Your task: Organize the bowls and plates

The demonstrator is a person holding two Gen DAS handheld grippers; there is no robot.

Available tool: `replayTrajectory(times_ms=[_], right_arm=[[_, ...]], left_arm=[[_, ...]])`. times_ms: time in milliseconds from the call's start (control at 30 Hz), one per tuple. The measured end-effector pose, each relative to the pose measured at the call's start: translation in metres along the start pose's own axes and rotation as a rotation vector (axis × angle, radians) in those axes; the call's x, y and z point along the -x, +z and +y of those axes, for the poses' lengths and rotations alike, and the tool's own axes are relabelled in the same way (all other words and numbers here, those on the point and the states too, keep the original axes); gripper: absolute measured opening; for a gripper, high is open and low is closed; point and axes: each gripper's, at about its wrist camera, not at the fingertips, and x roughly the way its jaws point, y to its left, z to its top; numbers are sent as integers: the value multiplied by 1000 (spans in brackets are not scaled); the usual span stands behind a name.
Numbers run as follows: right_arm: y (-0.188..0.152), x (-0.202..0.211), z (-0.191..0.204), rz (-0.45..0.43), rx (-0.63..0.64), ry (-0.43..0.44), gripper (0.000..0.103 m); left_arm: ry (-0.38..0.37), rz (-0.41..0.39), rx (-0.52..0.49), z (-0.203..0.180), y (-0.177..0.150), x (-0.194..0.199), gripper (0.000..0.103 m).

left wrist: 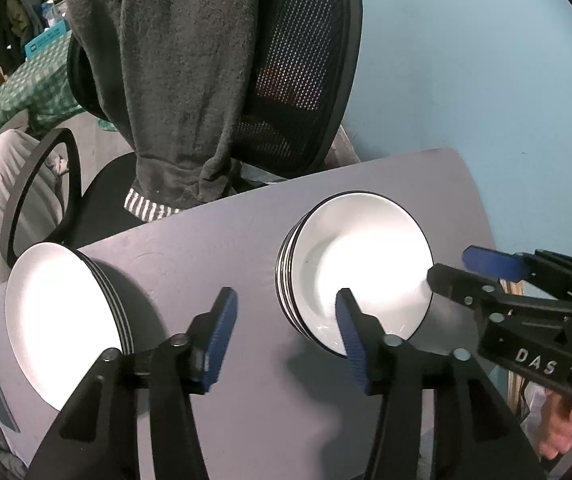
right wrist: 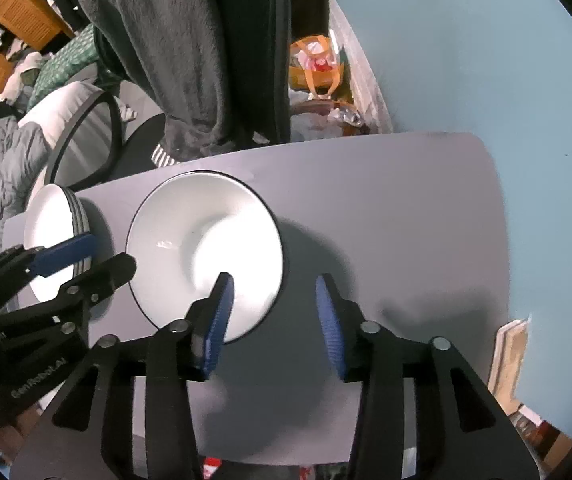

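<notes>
A stack of white plates with black rims (left wrist: 54, 320) sits at the table's left; it also shows in the right wrist view (right wrist: 48, 232). A stack of white bowls with black rims (left wrist: 358, 264) sits mid-table, and shows in the right wrist view (right wrist: 206, 248). My left gripper (left wrist: 286, 320) is open and empty, hovering over the gap between the two stacks, its right finger over the bowls' near rim. My right gripper (right wrist: 274, 304) is open and empty, its left finger over the bowls' right rim; it also shows in the left wrist view (left wrist: 458, 268).
The grey table (right wrist: 386, 220) has bare surface to the right of the bowls. A black mesh office chair (left wrist: 306, 80) draped with a grey towel (left wrist: 174, 80) stands behind the table. A blue wall (right wrist: 466, 60) is at the right. Bags and clutter (right wrist: 318, 72) lie on the floor behind.
</notes>
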Motion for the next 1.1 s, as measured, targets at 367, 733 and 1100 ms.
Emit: replayTrajectory(times_ms=[367, 733, 1100], right_arm=[[2, -10, -18, 28, 24, 21, 54], [14, -45, -30, 92, -3, 122, 54], [22, -60, -26, 132, 47, 138, 54]], left_arm=[[-2, 78, 77, 16, -1, -28, 53], [-20, 132, 126, 11, 2, -54, 53], [-17, 170, 179, 13, 2, -72, 54]])
